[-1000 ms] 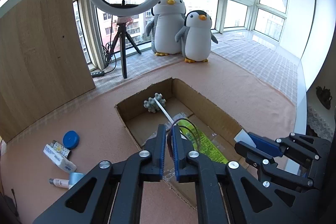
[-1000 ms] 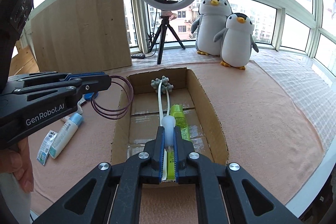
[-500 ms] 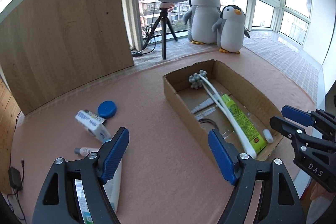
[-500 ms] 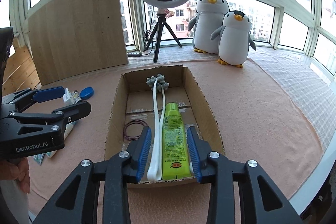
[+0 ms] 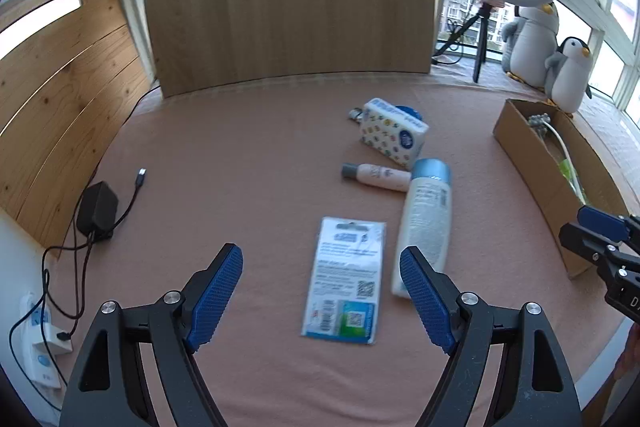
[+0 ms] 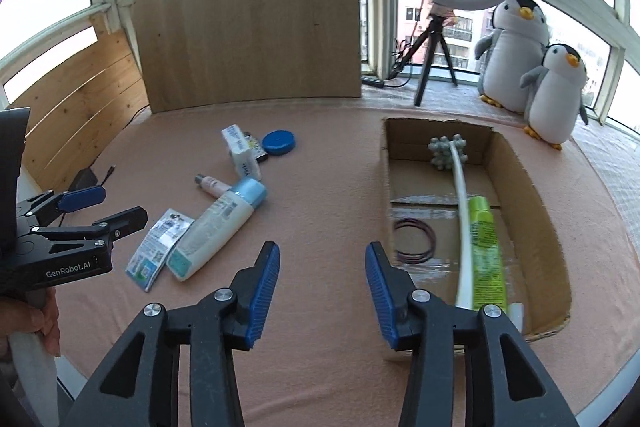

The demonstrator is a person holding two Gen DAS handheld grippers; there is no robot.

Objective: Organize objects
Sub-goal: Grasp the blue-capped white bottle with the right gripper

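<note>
The cardboard box (image 6: pixel 532 187), right of the right gripper (image 6: pixel 320 283), already holds a massager, tube and bands. Both grippers' jaws have just been opening and hold nothing; the left gripper (image 5: pixel 320 291) gapes wide. Fetching comes next, I judge: the white bottle (image 5: pixel 426 223) and flat packet (image 5: pixel 346 275) lie just ahead of its fingers, needing a descent and squeeze

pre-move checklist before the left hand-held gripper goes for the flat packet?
1. Left hand-held gripper open and empty: ok; its jaws have just been opening and nothing sits between them.
2. Flat packet in view and unobstructed: ok, it lies flat on the pink cloth just ahead of the jaws.
3. Room around the packet: not ok; the white bottle lies right beside it, on its right edge.
4. Right hand-held gripper out of the way: ok; it is open, empty and over by the cardboard box.
5. Free space in the box: ok, bare floor shows beside the hair ties.
6. Packet thick enough to pinch: cannot tell.
</note>
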